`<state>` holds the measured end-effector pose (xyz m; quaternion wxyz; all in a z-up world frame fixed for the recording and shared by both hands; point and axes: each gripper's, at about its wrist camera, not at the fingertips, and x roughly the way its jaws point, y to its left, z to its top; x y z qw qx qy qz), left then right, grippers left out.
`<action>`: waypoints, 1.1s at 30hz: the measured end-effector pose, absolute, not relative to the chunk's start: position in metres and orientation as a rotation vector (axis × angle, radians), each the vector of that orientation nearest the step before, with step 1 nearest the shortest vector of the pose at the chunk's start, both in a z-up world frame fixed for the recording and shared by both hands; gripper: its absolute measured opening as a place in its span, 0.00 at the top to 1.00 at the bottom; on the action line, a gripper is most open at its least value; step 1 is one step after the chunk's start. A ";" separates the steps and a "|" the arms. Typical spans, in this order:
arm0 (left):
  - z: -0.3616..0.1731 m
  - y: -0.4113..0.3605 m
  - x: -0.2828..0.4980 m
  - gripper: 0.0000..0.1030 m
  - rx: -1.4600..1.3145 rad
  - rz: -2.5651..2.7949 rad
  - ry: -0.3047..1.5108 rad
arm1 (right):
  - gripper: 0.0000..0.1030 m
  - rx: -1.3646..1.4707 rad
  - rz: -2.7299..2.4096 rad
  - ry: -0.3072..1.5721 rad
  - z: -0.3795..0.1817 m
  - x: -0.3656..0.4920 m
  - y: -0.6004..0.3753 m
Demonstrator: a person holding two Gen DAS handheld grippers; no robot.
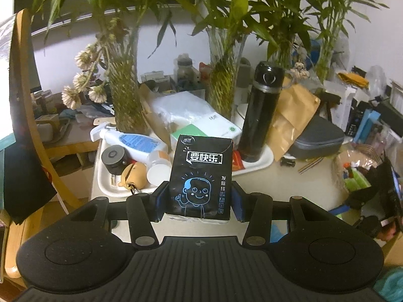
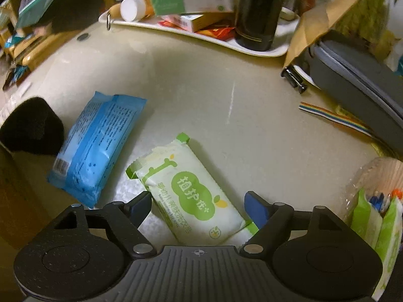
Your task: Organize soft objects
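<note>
Closest to the left wrist camera, the left gripper (image 1: 200,201) has its jaws closed against the two sides of a black tissue pack (image 1: 201,178), holding it upright at the centre of the frame. That pack shows white Chinese lettering and a blue cartoon face, and its lower end appears lifted off the pale table (image 1: 314,176).

Behind it, across the middle of the frame, a white tray (image 1: 262,162) carries a tall black flask (image 1: 259,113), a white spray bottle (image 1: 133,141) lying on its side, and boxes. Glass vases of green stems (image 1: 126,90) fill the upper part of the view.

From the right wrist camera, the right gripper (image 2: 199,209) hangs with its jaws spread wide and nothing gripped. Between them, at lower centre, a white and green soap packet (image 2: 191,191) lies flat on the table, slanting from upper left to lower right; the left pad sits just beside its edge, the right pad a little apart. At left of the frame a blue wipes pack (image 2: 98,146) lies flat, near the soap packet but not touching it. At the lower right edge, a clear bag (image 2: 377,201) holds more green and white packets.

As a judgement, the tidying looks partly underway: one soft pack is in hand, while two remain loose on the table. Where the packs are meant to go cannot be told.
</note>
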<state>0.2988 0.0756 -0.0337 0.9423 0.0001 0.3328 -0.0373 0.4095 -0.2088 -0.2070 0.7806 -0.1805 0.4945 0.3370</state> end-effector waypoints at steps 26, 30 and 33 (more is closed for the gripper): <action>-0.016 0.056 0.241 0.53 -0.006 -0.148 0.615 | 0.49 -0.168 0.593 0.732 -0.071 0.333 -0.248; -0.005 0.045 0.227 0.53 0.005 -0.170 0.594 | 0.49 -0.118 0.608 0.710 -0.050 0.313 -0.252; 0.006 0.038 0.213 0.53 0.005 -0.183 0.590 | 0.49 -0.132 0.626 0.684 -0.028 0.292 -0.252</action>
